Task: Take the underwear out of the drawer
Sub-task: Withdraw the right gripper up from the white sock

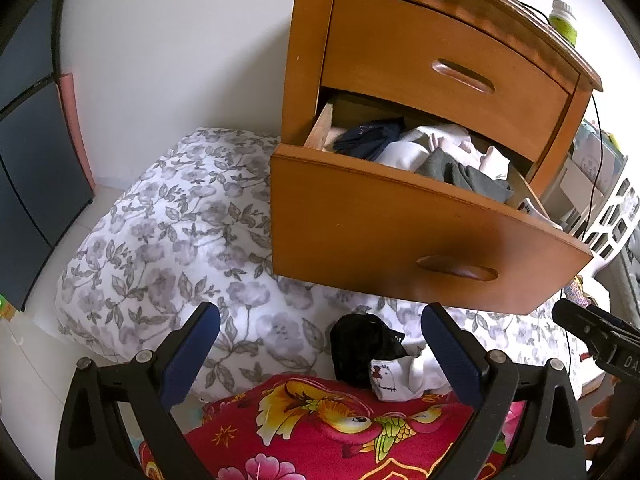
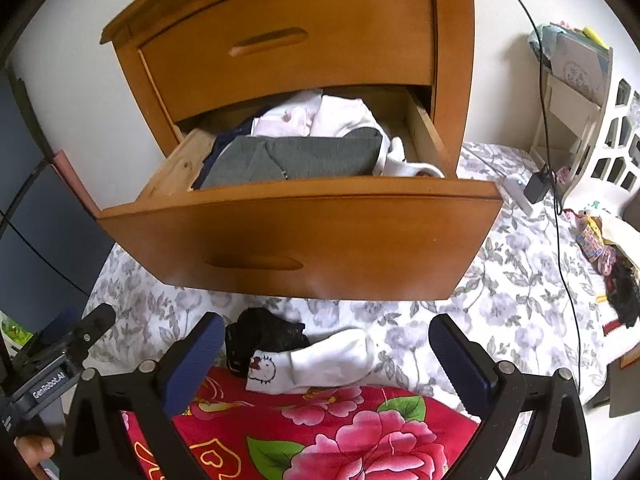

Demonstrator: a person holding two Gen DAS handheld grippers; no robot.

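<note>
The right gripper (image 2: 324,354) stood with its jaws spread as wide as they go and gripped nothing. A white piece of underwear with a small cartoon face (image 2: 316,364) lay on the bedding between and just beyond its fingers, nearer the left one, and a black lace piece (image 2: 264,338) touched it at ten o'clock. Both rested where the floral sheet (image 2: 500,300) met the red flowered quilt (image 2: 352,432). The left gripper (image 1: 320,354) was likewise wide apart and empty, the same two garments lying between its fingers toward the right one. At twelve o'clock the lower drawer (image 2: 320,236) hung open, with folded clothes (image 2: 300,156) inside.
</note>
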